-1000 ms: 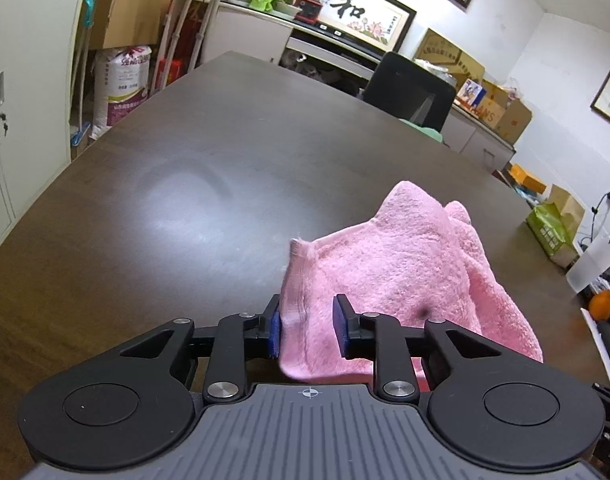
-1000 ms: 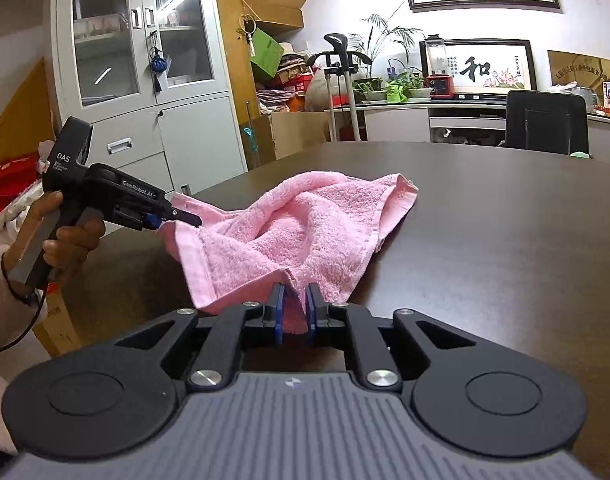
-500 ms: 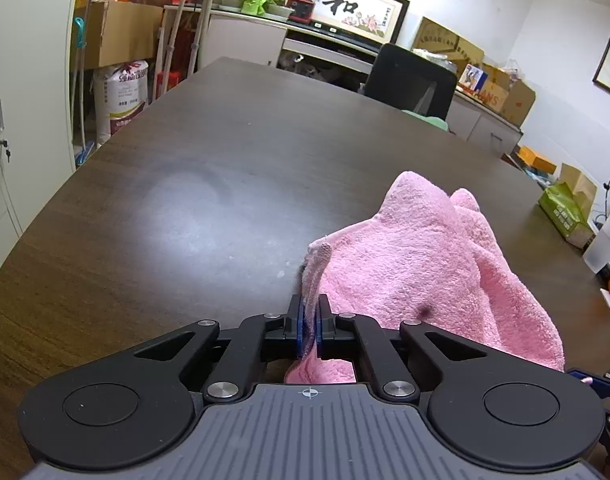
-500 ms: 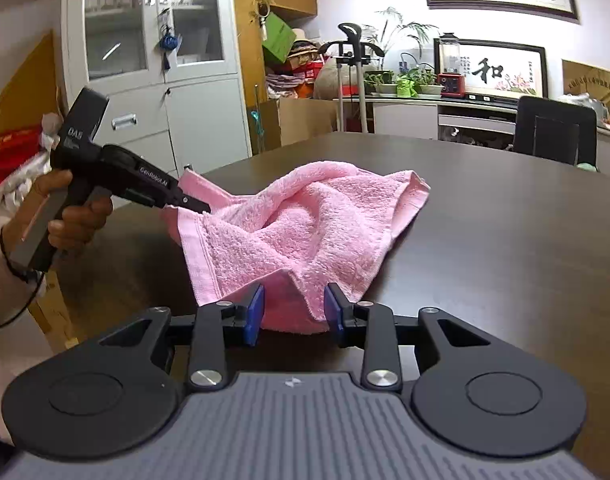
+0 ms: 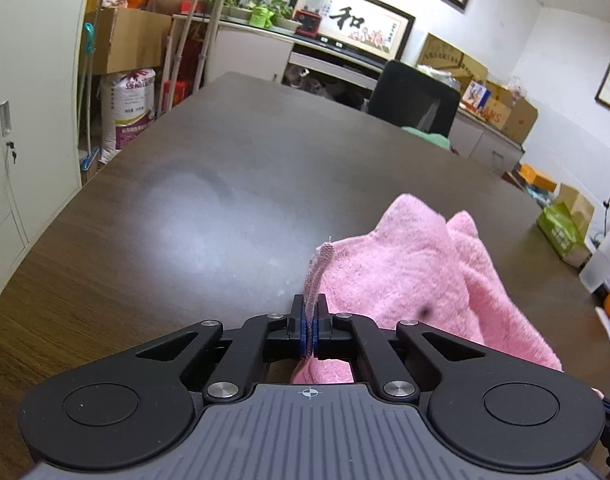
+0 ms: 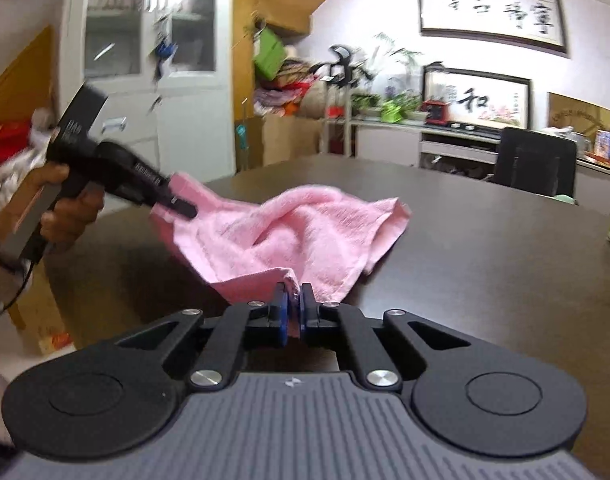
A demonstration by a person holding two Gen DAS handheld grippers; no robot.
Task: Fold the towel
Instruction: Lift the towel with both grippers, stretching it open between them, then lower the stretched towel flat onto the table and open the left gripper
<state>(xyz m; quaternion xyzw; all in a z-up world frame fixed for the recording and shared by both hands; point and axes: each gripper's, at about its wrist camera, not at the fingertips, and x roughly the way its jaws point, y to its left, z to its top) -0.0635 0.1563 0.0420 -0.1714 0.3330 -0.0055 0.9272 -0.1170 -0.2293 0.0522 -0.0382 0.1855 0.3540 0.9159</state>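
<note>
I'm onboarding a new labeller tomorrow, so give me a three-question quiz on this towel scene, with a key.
1. True or false: the left gripper is shut on an edge of the towel.
2. What does the right gripper hold? A) nothing B) a towel corner C) a box
3. Fill in: most of the towel rests on the dark ___.

Key: 1 true; 2 B, its jaws have just been closing and now pinch the cloth; 3 table.
</note>
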